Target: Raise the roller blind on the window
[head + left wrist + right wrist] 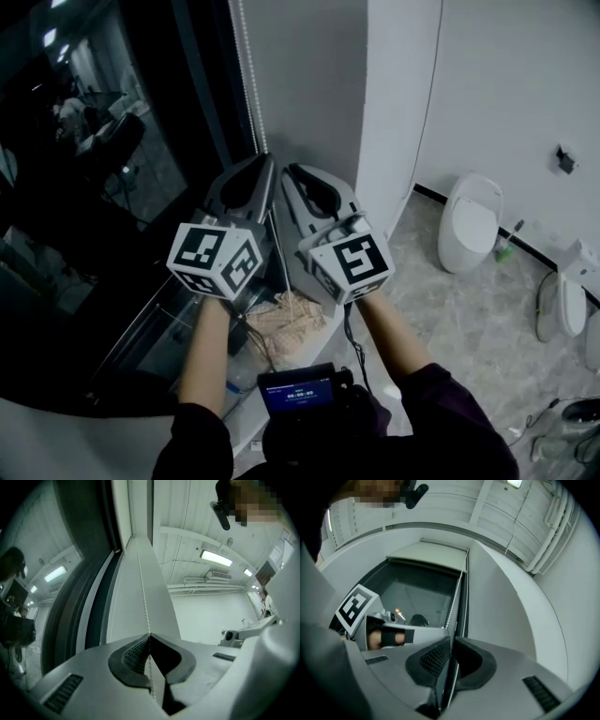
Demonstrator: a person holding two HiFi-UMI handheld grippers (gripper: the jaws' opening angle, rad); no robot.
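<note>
Fingers (131, 656) of the left gripper (150, 635) were pressed together on the bead chain (143, 597), in the middle of a pull.
The chain was seen running from the lower centre of the left gripper view up along the pale wall strip. In the right gripper view, the right gripper (452, 639) was closed to a thin slit over a strand of it, just beside the dark edge of the window (417, 597). The roller blind (429, 555) was shown high at the upper centre of that view with dark glass bared below it, so the raising was judged well advanced. A hand-over-hand haul was judged to be in hand. Next, one clamp would need to be drawn straight down the chain's line while the other was loosened and reset higher.
</note>
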